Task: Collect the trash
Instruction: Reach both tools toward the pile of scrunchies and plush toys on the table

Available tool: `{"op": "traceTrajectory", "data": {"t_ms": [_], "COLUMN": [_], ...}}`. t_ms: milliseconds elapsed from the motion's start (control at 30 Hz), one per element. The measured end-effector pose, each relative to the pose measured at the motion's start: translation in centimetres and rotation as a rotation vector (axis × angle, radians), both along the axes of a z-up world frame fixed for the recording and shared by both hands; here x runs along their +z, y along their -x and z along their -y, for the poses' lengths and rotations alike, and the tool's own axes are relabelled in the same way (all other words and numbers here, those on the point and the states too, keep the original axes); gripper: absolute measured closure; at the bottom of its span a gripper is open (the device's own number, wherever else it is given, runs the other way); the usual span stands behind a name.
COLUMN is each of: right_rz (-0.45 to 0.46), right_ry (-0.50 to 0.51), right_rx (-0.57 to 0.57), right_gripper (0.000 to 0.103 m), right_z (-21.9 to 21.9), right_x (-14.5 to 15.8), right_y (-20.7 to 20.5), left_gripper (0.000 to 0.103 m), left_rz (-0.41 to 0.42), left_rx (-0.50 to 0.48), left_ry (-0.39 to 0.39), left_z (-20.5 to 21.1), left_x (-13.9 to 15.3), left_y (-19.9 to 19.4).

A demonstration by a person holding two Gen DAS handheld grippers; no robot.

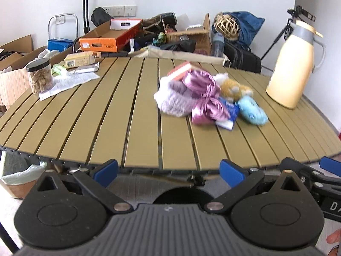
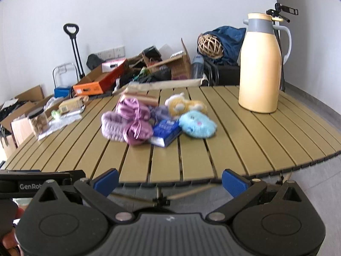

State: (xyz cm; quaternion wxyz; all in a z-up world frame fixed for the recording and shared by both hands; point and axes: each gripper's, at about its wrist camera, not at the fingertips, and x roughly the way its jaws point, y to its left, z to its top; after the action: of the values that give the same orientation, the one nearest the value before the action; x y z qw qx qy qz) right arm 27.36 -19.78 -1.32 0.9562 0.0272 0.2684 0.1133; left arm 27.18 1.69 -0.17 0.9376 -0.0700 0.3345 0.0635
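Note:
A pile sits mid-table on the slatted tan table [image 1: 106, 111] [image 2: 245, 145]: purple shiny wrappers [image 1: 204, 98] [image 2: 136, 119], a lilac fuzzy slipper [image 1: 174, 100] [image 2: 110, 125], a blue packet [image 1: 229, 115] [image 2: 165, 132], a light blue plush [image 1: 253, 111] [image 2: 197, 124], a yellow plush [image 1: 233, 88] [image 2: 183, 105] and a pink box [image 1: 181, 71]. My left gripper [image 1: 169, 170] is open and empty below the table's near edge. My right gripper [image 2: 170, 180] is open and empty too, also short of the edge. Both are well away from the pile.
A cream thermos jug [image 1: 295, 66] [image 2: 261, 64] stands at the table's right. At the left are a jar of snacks [image 1: 40, 76] [image 2: 38, 120], a crumpled paper sheet [image 1: 68, 83] and a small carton [image 1: 80, 60]. A lined bin [image 1: 19, 179] sits on the floor at left. Boxes and bags crowd the far wall.

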Motion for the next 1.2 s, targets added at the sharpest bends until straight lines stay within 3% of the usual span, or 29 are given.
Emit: {"op": "traceTrajectory", "data": {"t_ms": [500, 900, 1067, 1133, 1200], "right_rz": [0.081, 0.086, 0.047, 0.060, 0.057], "right_ry": [-0.042, -0.062, -0.128, -0.118, -0.110], "right_rx": [0.010, 0.052, 0.102, 0.103, 0.107], "right_gripper": [0.000, 0.000, 0.000, 0.007, 0.024], "right_z": [-1.8, -6.4, -7.5, -8.2, -8.8], "right_x": [-0.4, -2.8, -4.3, -5.0, -5.6], "right_y": [-7.8, -14.8, -17.6, -18.2, -18.8], "left_gripper": [0.000, 0.000, 0.000, 0.000, 0.000], "left_rz": [0.133, 0.125, 0.119, 0.111, 0.109], "left_rx": [0.057, 0.121, 0.149, 0.148, 0.148], "left_ry": [-0.034, -0.074, -0.072, -0.071, -0.067], "left_z": [-2.0, -6.7, -8.0, -8.1, -8.2], "left_x": [-0.1, -2.1, -2.5, -2.7, -2.9], "left_y": [-6.9, -11.4, -12.0, -12.1, -12.1]}}
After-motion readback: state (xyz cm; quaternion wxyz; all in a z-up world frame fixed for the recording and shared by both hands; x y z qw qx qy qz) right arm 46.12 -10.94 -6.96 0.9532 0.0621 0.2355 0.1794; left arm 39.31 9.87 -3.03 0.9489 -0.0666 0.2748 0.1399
